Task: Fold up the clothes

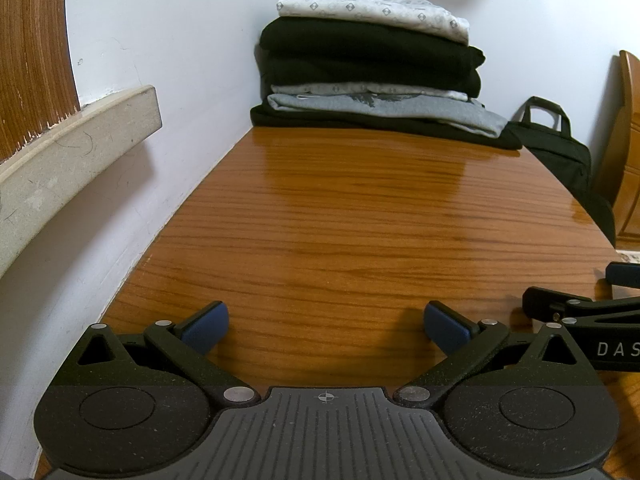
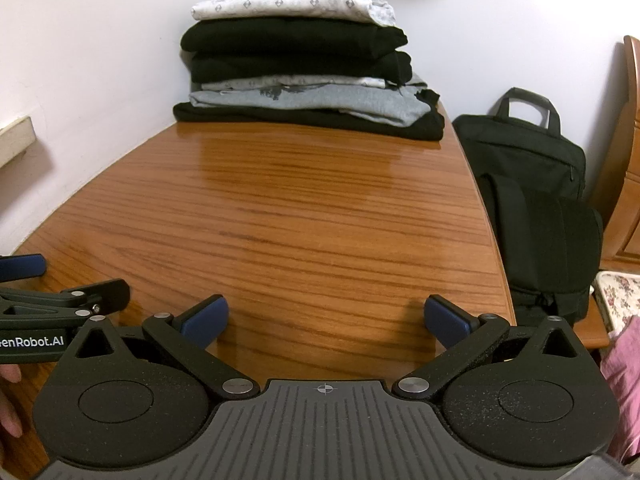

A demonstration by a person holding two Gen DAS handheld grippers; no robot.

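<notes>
A stack of folded clothes [image 1: 368, 68] [image 2: 304, 64] stands at the far end of the wooden table [image 1: 340, 220] [image 2: 280, 220], against the wall corner. A white patterned garment [image 1: 372, 10] [image 2: 296, 2] tops it, with black and grey ones below. My left gripper [image 1: 326, 326] hovers low over the near table, open, nothing between its blue pads. My right gripper [image 2: 326, 322] is open too, beside it and just as empty. Each gripper shows at the other view's edge: the right gripper [image 1: 580, 308], the left gripper [image 2: 60, 300].
A white wall runs along the table's left side, with a stone ledge [image 1: 72, 152] jutting out. A black bag [image 2: 532, 200] [image 1: 560, 156] leans by the table's right edge. Wooden furniture [image 2: 628, 160] stands further right. Pink cloth [image 2: 624, 380] and a hand [image 2: 10, 400] show at the frame edges.
</notes>
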